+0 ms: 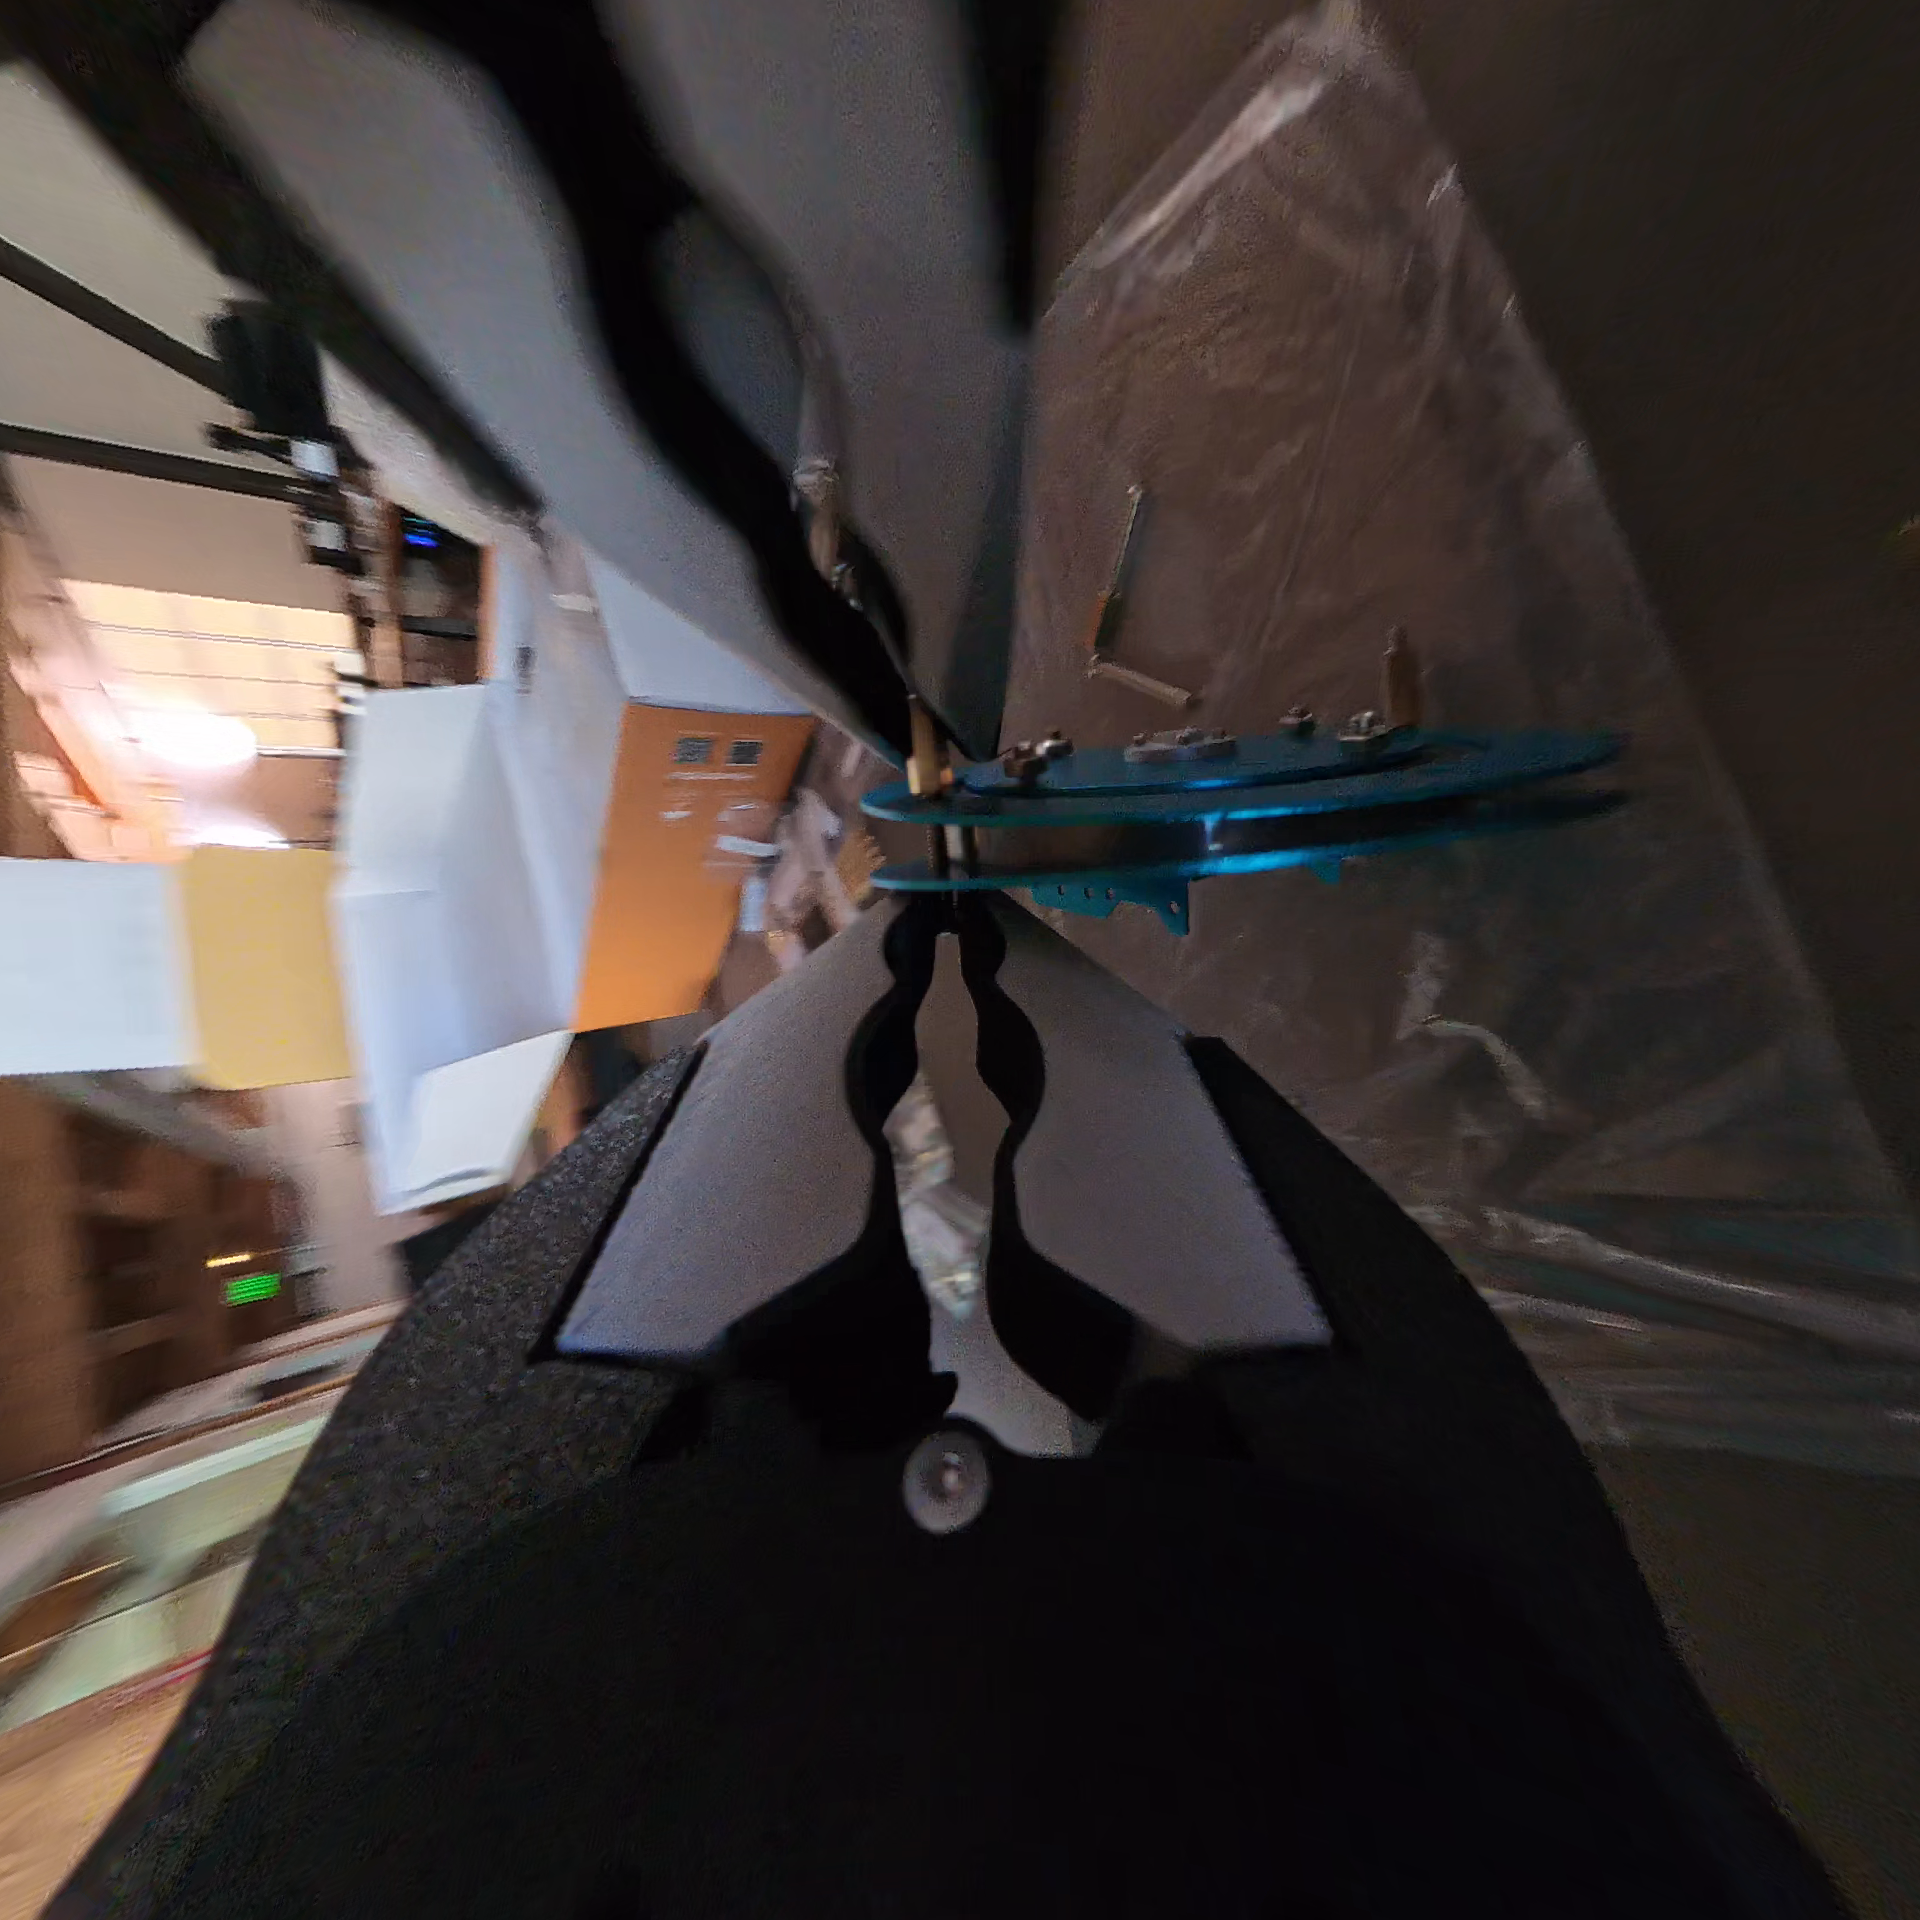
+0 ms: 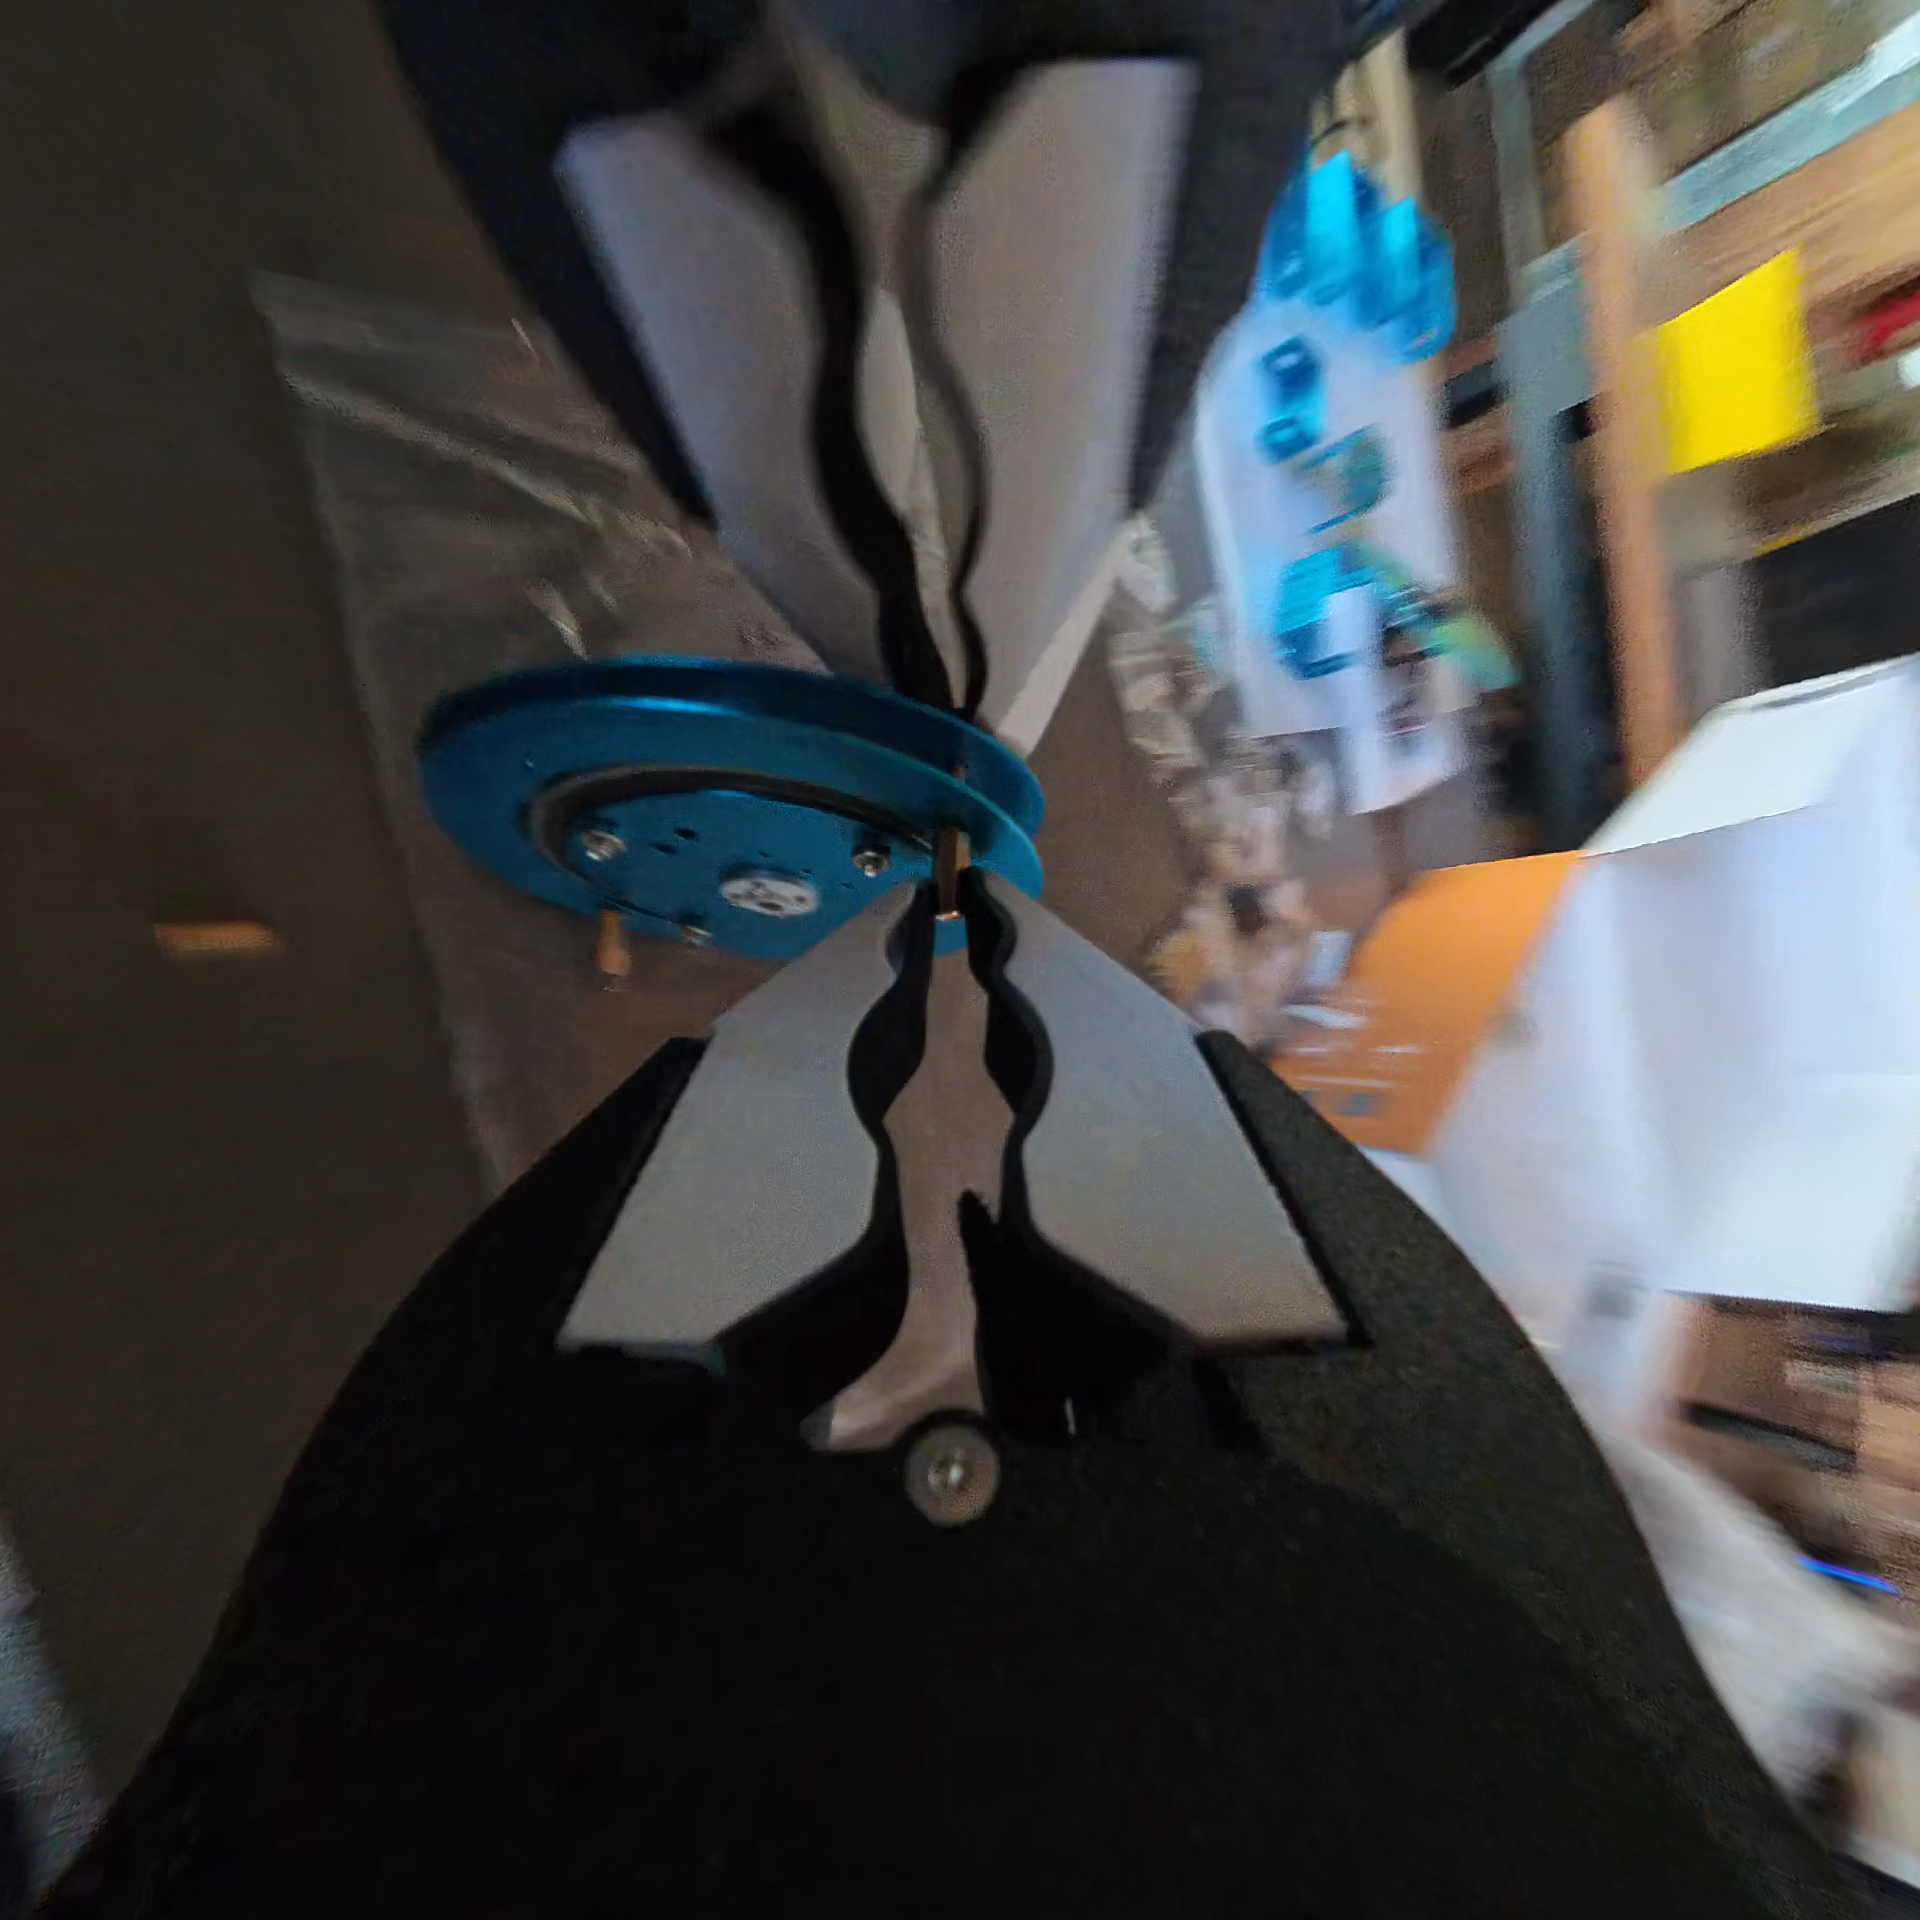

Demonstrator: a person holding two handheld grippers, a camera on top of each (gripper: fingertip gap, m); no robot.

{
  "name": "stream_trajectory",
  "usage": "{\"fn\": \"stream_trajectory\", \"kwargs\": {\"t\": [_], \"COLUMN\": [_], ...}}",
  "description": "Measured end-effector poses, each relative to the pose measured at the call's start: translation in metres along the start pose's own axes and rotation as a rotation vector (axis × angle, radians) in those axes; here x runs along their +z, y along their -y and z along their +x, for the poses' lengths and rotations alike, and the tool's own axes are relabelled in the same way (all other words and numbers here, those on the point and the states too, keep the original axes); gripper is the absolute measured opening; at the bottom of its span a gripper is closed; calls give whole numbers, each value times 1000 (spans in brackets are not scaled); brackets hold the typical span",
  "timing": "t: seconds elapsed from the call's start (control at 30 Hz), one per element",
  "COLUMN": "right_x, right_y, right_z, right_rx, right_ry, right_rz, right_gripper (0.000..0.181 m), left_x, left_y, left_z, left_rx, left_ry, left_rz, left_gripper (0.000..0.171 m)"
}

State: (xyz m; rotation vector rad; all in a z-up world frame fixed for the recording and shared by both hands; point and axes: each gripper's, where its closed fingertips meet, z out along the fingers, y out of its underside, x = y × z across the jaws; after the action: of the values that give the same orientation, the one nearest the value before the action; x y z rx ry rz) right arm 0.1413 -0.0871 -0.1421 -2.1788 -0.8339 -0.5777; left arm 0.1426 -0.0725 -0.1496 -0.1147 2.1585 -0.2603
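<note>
Two grippers meet at one brass standoff point(image 2: 952, 854) on the blue disc assembly point(image 2: 717, 810): my left gripper point(image 1: 940, 914) pinches its threaded end under the discs, my right gripper point(image 2: 948, 902) clamps the brass end, apparently to turn one against the other. Beneath lies a clear plastic bag point(image 1: 1351, 520) on a dark tabletop point(image 2: 156, 623); blurred cardboard boxes point(image 1: 696, 862) stand far off.

Both views are dim and grainy, with strong wide-angle bending at the edges. The far background smears with motion blur, and a warm ceiling light point(image 1: 192, 732) glares at far left.
</note>
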Motion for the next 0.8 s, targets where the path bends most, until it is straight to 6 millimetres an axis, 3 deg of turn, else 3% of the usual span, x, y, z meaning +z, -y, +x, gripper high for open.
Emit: {"fn": "stream_trajectory", "kwargs": {"t": [0.1, 0.33, 0.43, 0.5, 0.57, 0.7, 0.8], "right_x": [-8, -19, -22, -22, -19, -10, -15], "right_y": [6, 5, 7, 6, 3, -11, -12], "right_z": [-9, -14, -15, -16, -16, 0, 17], "right_rx": [411, 1317, 1498, 1466, 1308, 718, 268], "right_ry": [362, 1277, 1471, 1435, 1263, 635, 143], "right_rz": [29, -2, 16, 34, 63, 124, 89], "right_gripper": [5, 3, 4, 4, 5, 14, 20], "left_x": [3, 2, 2, 3, 4, 5, 2], "left_y": [2, 10, 11, 12, 11, 5, 3], "left_z": [-4, -10, -11, -10, -9, -4, 3], "left_rx": [163, 306, 289, 257, 171, -36, -179], "left_ry": [154, 398, 406, 374, 282, 34, -165], "left_rz": [-53, -60, -50, -38, -20, 6, 14], "left_gripper": [0, 1, 2, 2, 2, 2, 2]}}
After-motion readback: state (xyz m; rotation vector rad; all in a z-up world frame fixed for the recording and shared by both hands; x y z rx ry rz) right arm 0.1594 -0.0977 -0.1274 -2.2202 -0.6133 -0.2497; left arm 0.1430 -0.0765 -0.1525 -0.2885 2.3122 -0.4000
